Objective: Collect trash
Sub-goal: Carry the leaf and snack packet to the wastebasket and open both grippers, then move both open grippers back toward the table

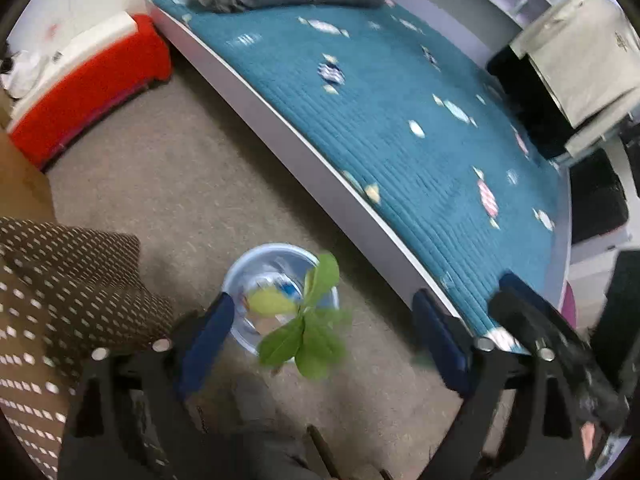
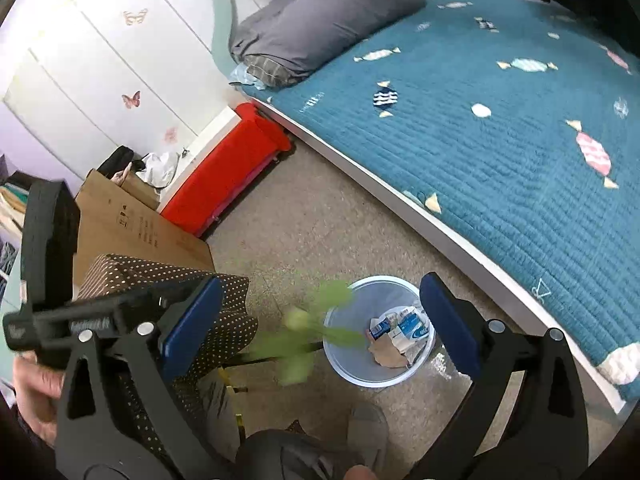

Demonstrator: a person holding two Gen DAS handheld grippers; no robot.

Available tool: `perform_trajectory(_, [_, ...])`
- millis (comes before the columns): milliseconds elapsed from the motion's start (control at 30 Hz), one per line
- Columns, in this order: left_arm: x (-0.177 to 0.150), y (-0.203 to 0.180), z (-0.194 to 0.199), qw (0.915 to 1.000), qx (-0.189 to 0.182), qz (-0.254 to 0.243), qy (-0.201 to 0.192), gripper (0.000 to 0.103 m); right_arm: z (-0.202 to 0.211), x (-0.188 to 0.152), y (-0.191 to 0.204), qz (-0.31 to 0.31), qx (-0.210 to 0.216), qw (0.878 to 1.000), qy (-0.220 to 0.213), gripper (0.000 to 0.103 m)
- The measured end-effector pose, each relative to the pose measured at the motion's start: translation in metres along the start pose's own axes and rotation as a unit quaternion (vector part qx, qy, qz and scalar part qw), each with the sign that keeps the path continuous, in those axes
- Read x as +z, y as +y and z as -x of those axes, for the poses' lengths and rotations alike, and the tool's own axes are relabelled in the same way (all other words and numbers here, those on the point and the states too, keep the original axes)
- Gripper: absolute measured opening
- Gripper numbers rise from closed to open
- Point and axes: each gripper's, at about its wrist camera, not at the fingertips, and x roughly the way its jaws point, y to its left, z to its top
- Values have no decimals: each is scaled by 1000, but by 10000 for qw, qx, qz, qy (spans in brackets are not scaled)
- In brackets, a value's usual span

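A: Leaves, a green sprig [image 1: 308, 320], appeared blurred in mid-air above the pale blue bin [image 1: 244, 276], at about 6 o'clock in the left wrist view. Left gripper [image 1: 324, 336] jaws stood wide, holding nothing.

B: Right gripper [image 2: 320, 320] likewise showed its blue pads spread wide and empty. The sprig [image 2: 308, 332] lay at roughly 9 o'clock of the bin [image 2: 400, 376], partly outside the rim in that view.

A: Risk, as judged: the sprig seemed off-centre, so it could catch the rim or land on the carpet [image 1: 192, 184].

B: Cause would be release too far to one side; light leaves also drift. Cartons and paper [image 2: 396, 332] already sat inside, so a springy sprig might rest on top and tip out.

A: Whether it was falling or merely blurred could not be told.
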Motion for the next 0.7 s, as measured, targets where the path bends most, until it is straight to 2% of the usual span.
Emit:
perform_trajectory(100, [0,-1,9,9992,376,18,-108,90,3,-3,3,36,-3,10000,-18,97])
perform_trajectory(167, [-4,3,21,9989,387,71,-243,90,6,-5,7,57,-51,10000,-48,97])
perform_trajectory(300, [-17,5,57,9953,537,213,-777,90,18,-9,26,237,-340,9988,-255,97])
perform_trajectory(433, [-38,2,99,9895,615,173,-1295,90,39,-11,64,729,-441,9948,-549,97])
perform_trajectory(600, [-75,4,156,9774,887,80,-1916,90,56,-19,119,1329,-159,9893,-580,97])
perform_trajectory(700, [-98,14,187,9724,962,191,-2116,90,62,-27,149,1631,12,9851,-547,97])
